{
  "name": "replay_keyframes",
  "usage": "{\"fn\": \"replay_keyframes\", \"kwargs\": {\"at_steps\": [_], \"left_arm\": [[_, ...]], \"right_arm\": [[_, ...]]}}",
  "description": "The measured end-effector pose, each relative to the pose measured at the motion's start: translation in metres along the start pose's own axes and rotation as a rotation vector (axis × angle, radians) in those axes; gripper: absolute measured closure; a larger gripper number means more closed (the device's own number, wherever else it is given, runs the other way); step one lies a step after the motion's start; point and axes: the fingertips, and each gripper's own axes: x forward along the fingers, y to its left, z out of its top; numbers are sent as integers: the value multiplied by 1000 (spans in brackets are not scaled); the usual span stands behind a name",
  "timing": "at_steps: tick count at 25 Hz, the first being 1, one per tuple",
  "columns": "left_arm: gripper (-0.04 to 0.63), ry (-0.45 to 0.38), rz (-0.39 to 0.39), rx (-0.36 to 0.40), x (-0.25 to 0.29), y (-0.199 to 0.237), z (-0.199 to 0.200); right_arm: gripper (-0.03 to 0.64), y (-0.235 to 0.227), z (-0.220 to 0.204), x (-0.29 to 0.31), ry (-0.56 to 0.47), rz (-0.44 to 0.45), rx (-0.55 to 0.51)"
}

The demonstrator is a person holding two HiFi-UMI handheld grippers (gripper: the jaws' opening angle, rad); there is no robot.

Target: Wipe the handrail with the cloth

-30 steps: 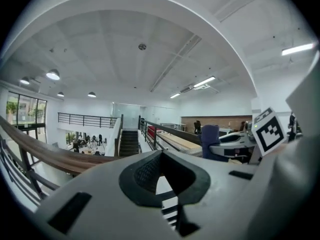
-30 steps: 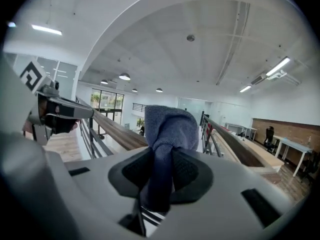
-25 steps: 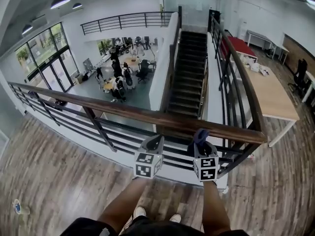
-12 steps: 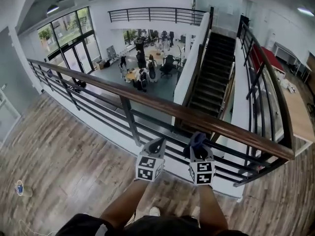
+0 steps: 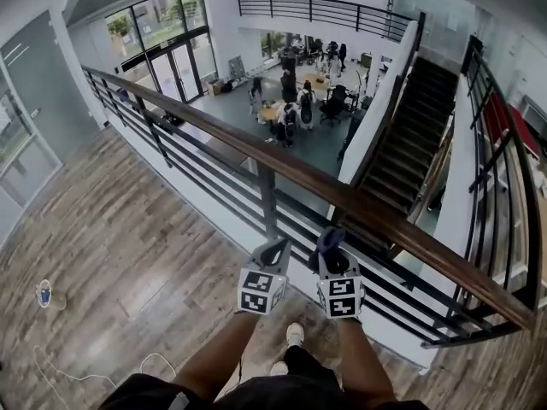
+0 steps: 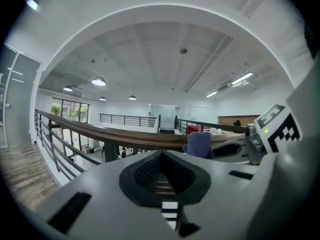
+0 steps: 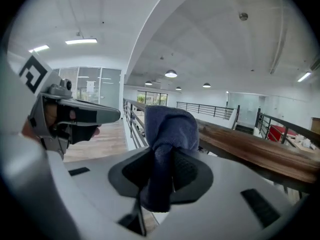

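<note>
Two hand-held grippers hover on the near side of the wooden handrail point(image 5: 389, 222) of an upper-floor gallery, seen from above the person's bare forearms. The right gripper point(image 5: 332, 251) has its jaws clamped on a dark blue cloth point(image 5: 329, 238), which bunches out above the jaws in the right gripper view point(image 7: 169, 129). The left gripper point(image 5: 274, 249), just to its left, has its jaws pressed together with nothing between them. A second ago the cloth lay against the top of the rail; now it shows just short of it, over the dark lower bars, and whether it touches the wood cannot be told. The pair has moved left along the rail since then: the staircase point(image 5: 408, 156) that stood straight ahead now lies off to the right, and a dark post point(image 5: 267, 196) stands just beyond the left gripper. Glass doors point(image 5: 171, 67) on the floor below show at far left.
</note>
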Motion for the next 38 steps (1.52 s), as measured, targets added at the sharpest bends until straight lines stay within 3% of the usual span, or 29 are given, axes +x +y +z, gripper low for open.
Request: {"fn": "replay_keyframes", "kwargs": {"at_steps": [9,16,22,28,34,38], "left_arm": [[597,115,193,-73,54,106,-33],[597,215,218,-37,88,146,-51],[597,211,193,-83,117,193,-63],[597,239,143,-79,158,258,-82],[597,243,82,-129,177,279,-97],[597,242,54,-102,186,287,-102]], "right_arm": [[518,13,8,149,56,157,-19],[518,14,14,239,121,188,-88],[518,18,4,296,177,146,-58],[518,27,1,366,237,87,30],[518,28,-12,414,269,7,120],[518,24,-22,432,338,-41,141]]}}
